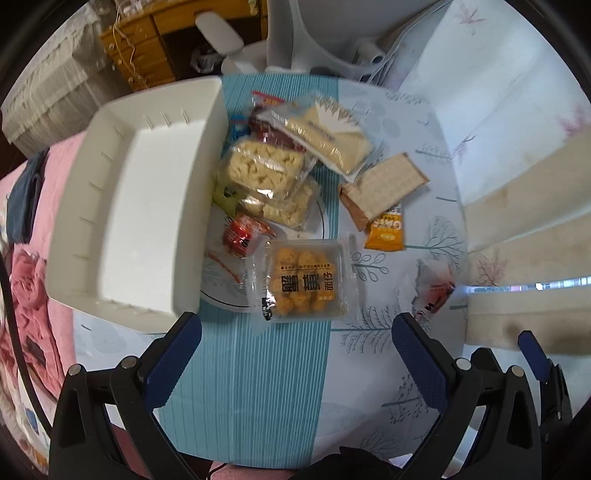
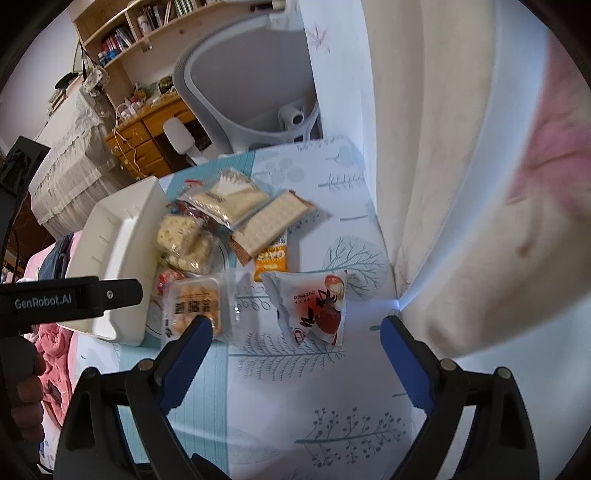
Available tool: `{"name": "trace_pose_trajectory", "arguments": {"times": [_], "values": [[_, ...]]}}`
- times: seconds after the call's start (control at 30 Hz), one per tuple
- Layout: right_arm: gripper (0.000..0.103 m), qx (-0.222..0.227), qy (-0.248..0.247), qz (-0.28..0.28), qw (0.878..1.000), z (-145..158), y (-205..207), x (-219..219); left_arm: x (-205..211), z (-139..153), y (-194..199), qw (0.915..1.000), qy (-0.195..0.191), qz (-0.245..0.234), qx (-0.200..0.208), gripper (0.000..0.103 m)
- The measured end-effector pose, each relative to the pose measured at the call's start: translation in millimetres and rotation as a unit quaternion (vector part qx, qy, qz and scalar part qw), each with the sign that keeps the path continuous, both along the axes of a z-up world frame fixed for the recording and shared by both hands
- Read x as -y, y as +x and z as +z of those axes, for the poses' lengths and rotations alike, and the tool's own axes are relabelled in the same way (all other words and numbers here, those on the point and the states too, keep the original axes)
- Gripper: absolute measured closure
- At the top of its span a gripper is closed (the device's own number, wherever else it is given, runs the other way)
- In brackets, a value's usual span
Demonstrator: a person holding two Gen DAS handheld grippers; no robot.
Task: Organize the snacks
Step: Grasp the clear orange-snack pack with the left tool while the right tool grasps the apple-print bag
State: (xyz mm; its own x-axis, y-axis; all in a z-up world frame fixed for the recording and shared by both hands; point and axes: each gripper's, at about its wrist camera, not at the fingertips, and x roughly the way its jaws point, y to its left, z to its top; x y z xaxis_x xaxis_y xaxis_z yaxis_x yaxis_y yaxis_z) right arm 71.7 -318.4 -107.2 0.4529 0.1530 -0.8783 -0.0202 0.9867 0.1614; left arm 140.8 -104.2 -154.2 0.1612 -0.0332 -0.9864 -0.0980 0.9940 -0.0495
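Pale floral curtain point(image 2: 443, 184), grey office chair point(image 2: 236, 96), wooden drawers point(image 2: 147, 144), bookshelf point(image 2: 155, 22), pink bedding point(image 1: 40, 295)

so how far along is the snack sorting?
Nothing done: the white bin holds no snacks. Both grippers are open with nothing between the jaws; the right gripper hovers by the white-and-red packet. Left: the whole snack pile, including the yellow puff tray.
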Motion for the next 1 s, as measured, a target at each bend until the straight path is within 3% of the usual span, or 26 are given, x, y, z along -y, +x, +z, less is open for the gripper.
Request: {"name": "trace_pose_trajectory", "arguments": {"times": [0.37, 0.53, 0.83, 1.0], "values": [[0.017, -0.069, 0.012, 0.031, 0.997, -69, 31, 0, 13, -76, 37, 0.9959, 0.016, 0.034, -0.083, 0.001], [0.025, -0.090, 0.009, 0.038, 0.995, -94, 39, -2, 13, -102, 46, 0.9919, 0.028, 0.046, -0.115, 0.001], [0.028, -0.102, 0.009, 0.064, 0.993, -119, 48, -10, 16, -135, 60, 0.9889, 0.015, 0.060, -0.135, 0.001], [0.041, -0.103, 0.003, 0.070, 0.992, -125, 54, -7, 19, -147, 66, 0.9883, 0.013, 0.066, -0.137, 0.001]]}}
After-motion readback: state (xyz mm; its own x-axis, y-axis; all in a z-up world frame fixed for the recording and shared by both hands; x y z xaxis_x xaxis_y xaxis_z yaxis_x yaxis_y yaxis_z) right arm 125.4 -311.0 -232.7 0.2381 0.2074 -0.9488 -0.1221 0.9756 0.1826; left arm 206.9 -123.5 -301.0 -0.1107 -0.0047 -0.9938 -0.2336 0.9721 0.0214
